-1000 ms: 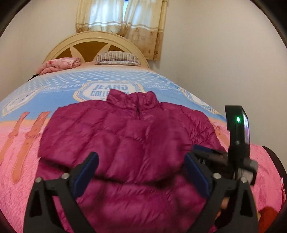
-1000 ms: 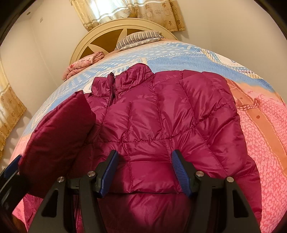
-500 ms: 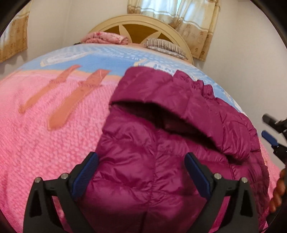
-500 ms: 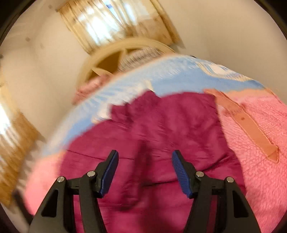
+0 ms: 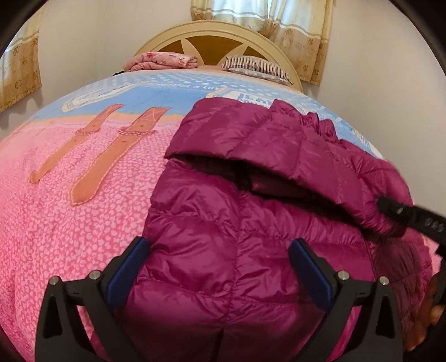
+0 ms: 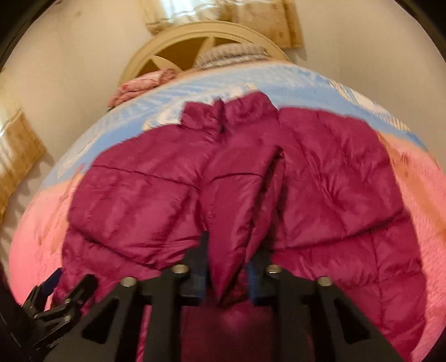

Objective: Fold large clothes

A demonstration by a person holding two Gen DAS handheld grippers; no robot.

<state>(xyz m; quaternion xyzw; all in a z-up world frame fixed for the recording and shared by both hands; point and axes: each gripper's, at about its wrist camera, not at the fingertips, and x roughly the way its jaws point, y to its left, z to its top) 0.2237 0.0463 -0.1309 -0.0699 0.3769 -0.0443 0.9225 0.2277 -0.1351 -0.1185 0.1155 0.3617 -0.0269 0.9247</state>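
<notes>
A magenta quilted puffer jacket [image 5: 251, 222] lies on the bed, collar toward the headboard. One sleeve [image 5: 292, 150] is folded across its front. My left gripper [image 5: 220, 267] is open and empty, hovering over the jacket's lower left part. My right gripper [image 6: 227, 267] is shut on the sleeve [image 6: 239, 200], pinched near its cuff and lifted a little over the jacket's middle [image 6: 334, 195]. The right gripper also shows at the right edge of the left wrist view [image 5: 390, 211]. The left gripper shows at the bottom left of the right wrist view [image 6: 55, 300].
The bed has a pink and blue cover [image 5: 69, 208] with orange strap prints. A striped pillow [image 5: 256, 65] and a folded pink blanket [image 5: 161, 60] lie by the cream headboard [image 5: 217, 39]. Curtains [image 5: 264, 16] hang behind. A wall stands close on the right.
My right gripper has closed on the folded sleeve and now holds it over the jacket's middle. My left gripper has let the sleeve go and swung to the jacket's left side, still open.
</notes>
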